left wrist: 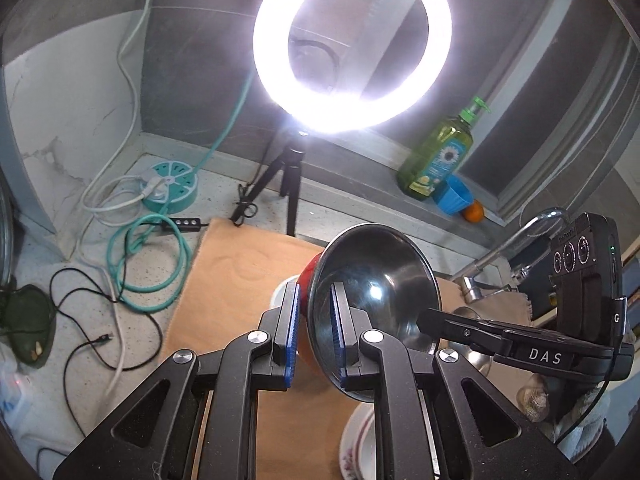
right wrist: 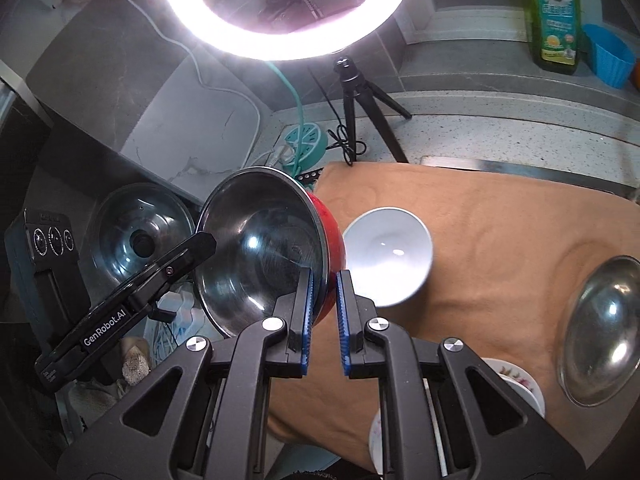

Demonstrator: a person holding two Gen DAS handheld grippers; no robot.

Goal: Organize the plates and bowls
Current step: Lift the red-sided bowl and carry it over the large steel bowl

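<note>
A red bowl with a steel inside (left wrist: 376, 280) (right wrist: 264, 248) hangs tilted above the tan mat (left wrist: 240, 264) (right wrist: 500, 232). My left gripper (left wrist: 316, 332) is shut on its rim, one finger inside and one outside. My right gripper (right wrist: 325, 316) is shut on the opposite rim and shows at the right of the left wrist view (left wrist: 432, 318). A white bowl (right wrist: 388, 252) stands on the mat just beyond the red bowl. A steel bowl (right wrist: 604, 332) sits at the mat's right. A flowered plate (right wrist: 516, 380) (left wrist: 360, 444) lies near the front.
A ring light (left wrist: 352, 40) on a tripod (left wrist: 288, 168) stands behind the mat. Cables and a teal power strip (left wrist: 170, 186) lie to the left. A green soap bottle (left wrist: 438, 158), a blue cup (left wrist: 456, 196), a faucet (left wrist: 504, 248) and a pot lid (right wrist: 140, 232) are around.
</note>
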